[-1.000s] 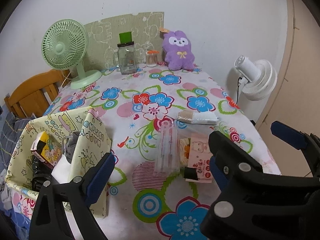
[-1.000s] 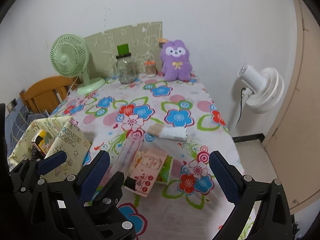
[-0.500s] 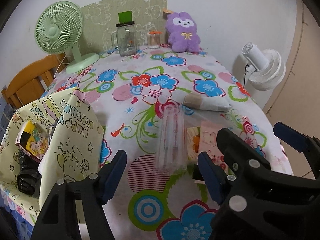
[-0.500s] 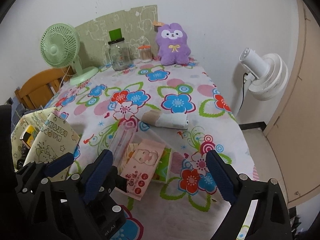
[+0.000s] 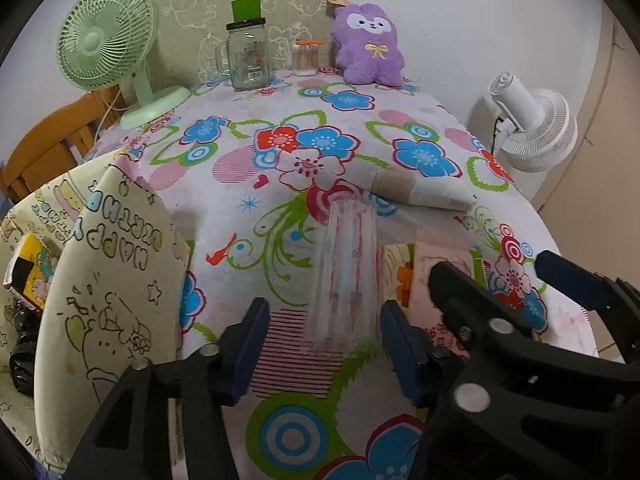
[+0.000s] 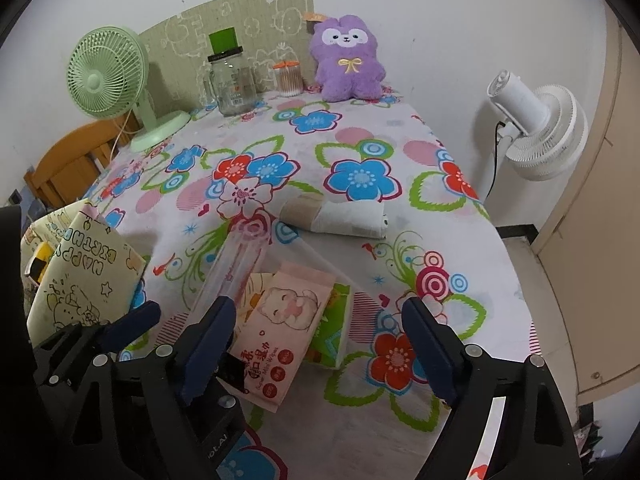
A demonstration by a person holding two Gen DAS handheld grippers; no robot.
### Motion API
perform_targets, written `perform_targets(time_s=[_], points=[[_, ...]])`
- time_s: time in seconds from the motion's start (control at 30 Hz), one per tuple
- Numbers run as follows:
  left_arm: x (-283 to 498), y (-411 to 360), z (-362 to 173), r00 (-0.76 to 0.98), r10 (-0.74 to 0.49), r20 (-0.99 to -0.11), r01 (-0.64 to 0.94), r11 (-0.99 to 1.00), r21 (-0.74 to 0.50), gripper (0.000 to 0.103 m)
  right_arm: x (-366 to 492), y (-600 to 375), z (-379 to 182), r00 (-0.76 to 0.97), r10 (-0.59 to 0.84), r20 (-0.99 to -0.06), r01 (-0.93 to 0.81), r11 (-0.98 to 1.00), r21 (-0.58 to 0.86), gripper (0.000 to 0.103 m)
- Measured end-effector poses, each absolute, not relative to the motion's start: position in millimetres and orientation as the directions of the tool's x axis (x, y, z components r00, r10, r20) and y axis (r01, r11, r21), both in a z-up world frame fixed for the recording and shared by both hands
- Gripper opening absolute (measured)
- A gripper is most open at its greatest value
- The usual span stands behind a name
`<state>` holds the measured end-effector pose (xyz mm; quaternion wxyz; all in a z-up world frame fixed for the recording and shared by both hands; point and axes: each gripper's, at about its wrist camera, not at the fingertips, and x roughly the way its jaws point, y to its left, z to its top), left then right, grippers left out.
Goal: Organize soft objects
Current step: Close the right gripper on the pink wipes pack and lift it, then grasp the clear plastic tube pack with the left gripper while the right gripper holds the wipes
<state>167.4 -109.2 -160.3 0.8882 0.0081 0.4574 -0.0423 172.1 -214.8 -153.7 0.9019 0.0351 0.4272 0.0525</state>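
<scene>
A clear plastic pack [image 5: 346,276] lies lengthwise on the flowered tablecloth. Its near end sits between the fingers of my left gripper [image 5: 324,344], whose jaws are closing; the pads are still off it. A pink wet-wipes pack [image 6: 284,320] lies on a green pack [image 6: 334,320], between the fingers of my right gripper [image 6: 320,332]. Those jaws stand wide, are closing too, and touch nothing. A rolled brown-and-white cloth [image 6: 336,216] lies further back. A purple plush [image 5: 368,48] stands at the far edge.
A yellow gift bag [image 5: 112,280] with things inside stands at the left. A green fan [image 5: 108,44], a glass jar [image 5: 246,60] and a small swab jar [image 5: 306,58] stand at the back. A white fan [image 6: 536,128] stands beyond the table's right edge, and a wooden chair [image 5: 48,148] at the left.
Both grippers have come down toward the table and tilted more steeply. The left jaws have narrowed a lot around the clear pack's end; the right jaws have narrowed slightly over the wipes pack.
</scene>
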Motion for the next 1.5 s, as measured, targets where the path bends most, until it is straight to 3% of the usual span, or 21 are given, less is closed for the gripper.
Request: perform_targets(time_s=[0.17,0.37,0.47,0.67,0.83,1.13,1.5], points=[[168,-108,-159,0.570,-0.074,-0.818,0.090,0.996,-0.027,0.044,175,-211,-155,0.621,0.135,-0.772,-0.071,0.991,0.116,0.088],[168,-100,-161,0.562,-0.061,-0.825,0.069,0.997,-0.027,0.043,176,-203,-156,0.616,0.143,-0.775,-0.083,0.990,0.117,0.087],[167,-99,-164,0.557,-0.063,-0.828,0.070,0.997,-0.029,0.043,178,-200,-160,0.594,0.150,-0.790,-0.085,0.989,0.124,0.076],[169,-99,-170,0.550,-0.066,-0.833,0.078,0.997,-0.027,0.043,183,-198,-171,0.562,0.141,-0.815,-0.066,0.990,0.125,0.067],[171,-99,-171,0.546,-0.073,-0.834,0.083,0.996,-0.033,0.041,184,-198,-173,0.565,0.131,-0.815,-0.054,0.991,0.122,0.051],[168,-101,-168,0.547,-0.081,-0.833,0.105,0.994,-0.028,0.021,182,-199,-169,0.576,0.111,-0.810,-0.053,0.994,0.099,0.045],[155,-103,-155,0.566,-0.086,-0.820,0.106,0.994,-0.031,0.016,168,-201,-154,0.612,0.122,-0.781,-0.064,0.992,0.104,0.043]])
